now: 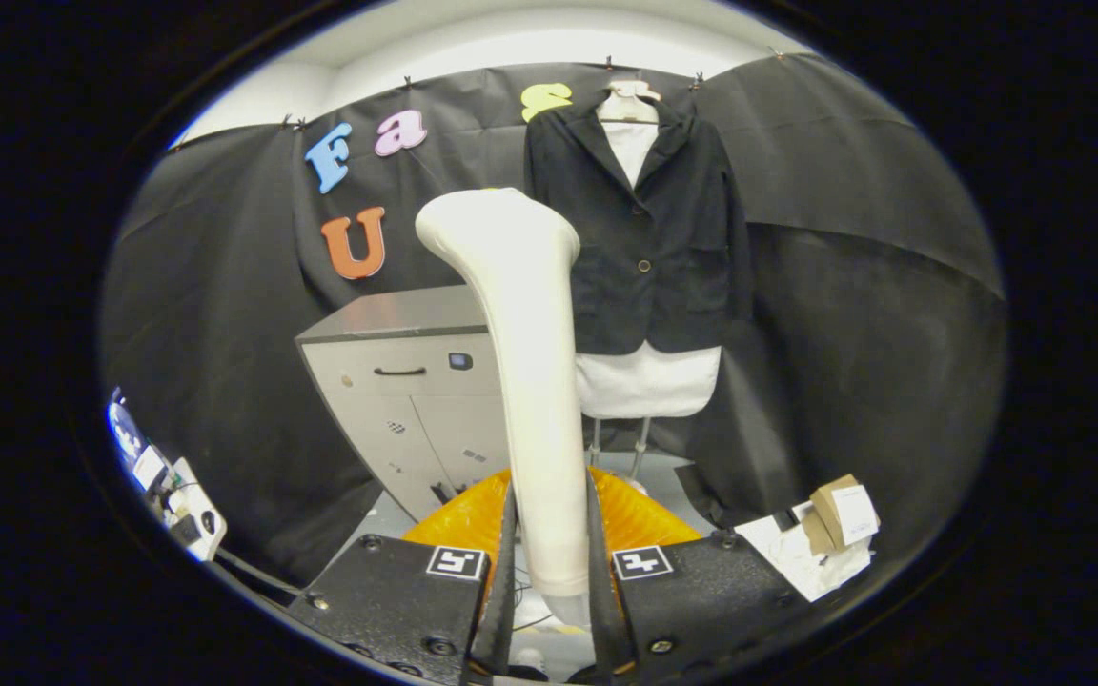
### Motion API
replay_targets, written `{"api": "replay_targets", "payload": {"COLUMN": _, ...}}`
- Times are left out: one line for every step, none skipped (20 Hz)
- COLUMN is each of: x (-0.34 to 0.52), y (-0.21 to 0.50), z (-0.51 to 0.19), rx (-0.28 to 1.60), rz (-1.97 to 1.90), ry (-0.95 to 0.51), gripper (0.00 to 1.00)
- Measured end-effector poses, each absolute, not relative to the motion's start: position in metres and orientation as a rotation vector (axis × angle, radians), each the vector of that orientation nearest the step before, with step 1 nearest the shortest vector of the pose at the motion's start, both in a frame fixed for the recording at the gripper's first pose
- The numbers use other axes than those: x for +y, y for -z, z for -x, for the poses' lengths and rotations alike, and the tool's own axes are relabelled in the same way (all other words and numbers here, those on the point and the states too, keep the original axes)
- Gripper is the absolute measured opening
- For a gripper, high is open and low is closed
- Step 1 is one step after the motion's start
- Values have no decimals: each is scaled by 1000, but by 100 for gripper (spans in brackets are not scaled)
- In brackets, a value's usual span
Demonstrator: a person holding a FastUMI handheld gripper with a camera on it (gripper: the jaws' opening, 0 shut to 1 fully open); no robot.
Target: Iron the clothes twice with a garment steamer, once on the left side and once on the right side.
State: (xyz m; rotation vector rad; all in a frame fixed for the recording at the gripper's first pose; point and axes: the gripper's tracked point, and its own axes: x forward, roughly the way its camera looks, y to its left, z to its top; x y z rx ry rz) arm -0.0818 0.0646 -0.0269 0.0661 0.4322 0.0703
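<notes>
Cream-white plastic garment steamer [530,381] standing upright, handle clamped between the two black gripper [551,562] fingers [503,562], both pressing on it, head curving off to the left up top. Beyond it, slightly right and far back: dark navy button-front jacket [654,229] hanging over a white fabric dress form [646,381] on a thin metal stand [640,448]. Left of the steamer, a grey metal cabinet with a dark handle [406,381]. Near the fingers, low down, something orange and ribbed [458,519], can't tell what exactly. Off to the near right, a small brown cardboard box [840,510] on crumpled white paper [797,553].
</notes>
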Motion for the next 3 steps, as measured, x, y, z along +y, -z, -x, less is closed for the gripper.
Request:
{"api": "replay_targets", "payload": {"x": 64, "y": 27, "z": 85, "rx": 434, "rz": -67, "ry": -70, "gripper": 36}}
{"api": "replay_targets", "payload": {"x": 63, "y": 26, "z": 86, "rx": 429, "rz": -68, "ry": -66, "gripper": 36}}
{"api": "replay_targets", "payload": {"x": 62, "y": 25, "z": 87, "rx": 427, "rz": -64, "ry": -63, "gripper": 35}}
